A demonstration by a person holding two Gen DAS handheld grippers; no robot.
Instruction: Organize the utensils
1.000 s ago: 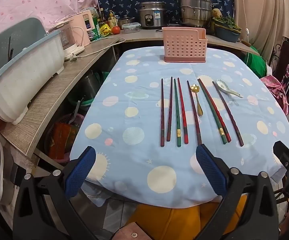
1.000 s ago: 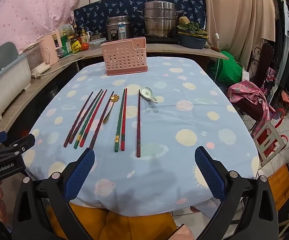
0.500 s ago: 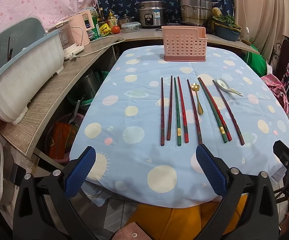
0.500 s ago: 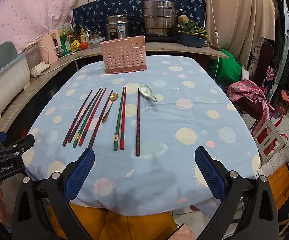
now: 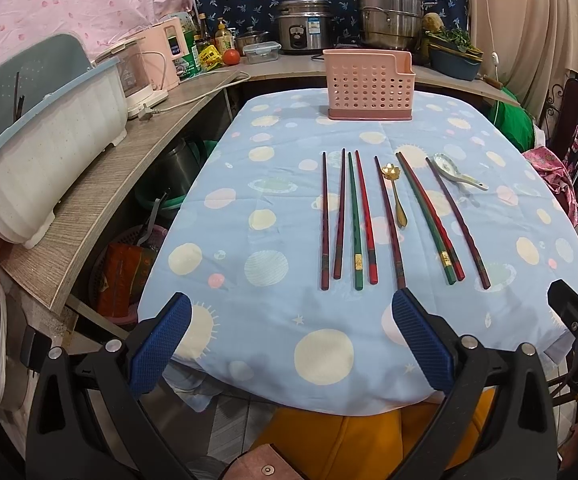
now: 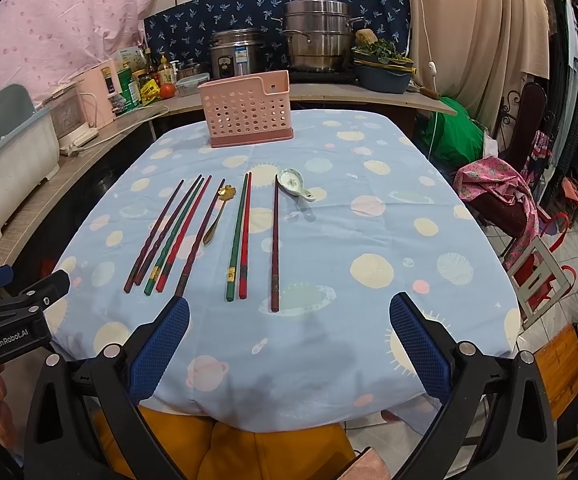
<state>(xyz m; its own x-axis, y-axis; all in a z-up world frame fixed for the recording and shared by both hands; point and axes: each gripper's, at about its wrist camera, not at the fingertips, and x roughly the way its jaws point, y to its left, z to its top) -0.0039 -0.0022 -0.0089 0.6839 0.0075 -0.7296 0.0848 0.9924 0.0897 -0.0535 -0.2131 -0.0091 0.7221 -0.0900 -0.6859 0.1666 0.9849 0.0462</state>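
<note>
Several chopsticks [image 5: 359, 220] [image 6: 241, 236], dark red, green and red, lie side by side on the blue spotted tablecloth [image 5: 249, 184] [image 6: 369, 220]. A gold spoon [image 5: 395, 196] [image 6: 217, 216] lies among them. A white ceramic spoon [image 5: 455, 172] [image 6: 297, 184] lies at their right end. A pink perforated utensil holder [image 5: 371, 86] [image 6: 247, 110] stands upright at the table's far side. My left gripper [image 5: 289, 340] and right gripper [image 6: 289, 344] are both open and empty, held above the table's near edge, short of the chopsticks.
A wooden counter [image 5: 101, 184] runs along the left with a white-blue tub [image 5: 41, 148] and pink appliances. Steel pots [image 5: 389, 12] [image 6: 317, 36] stand behind the table. Chairs and pink cloth [image 6: 501, 196] are on the right.
Both grippers have crept slightly forward toward the table, staying open. The utensils have not moved.
</note>
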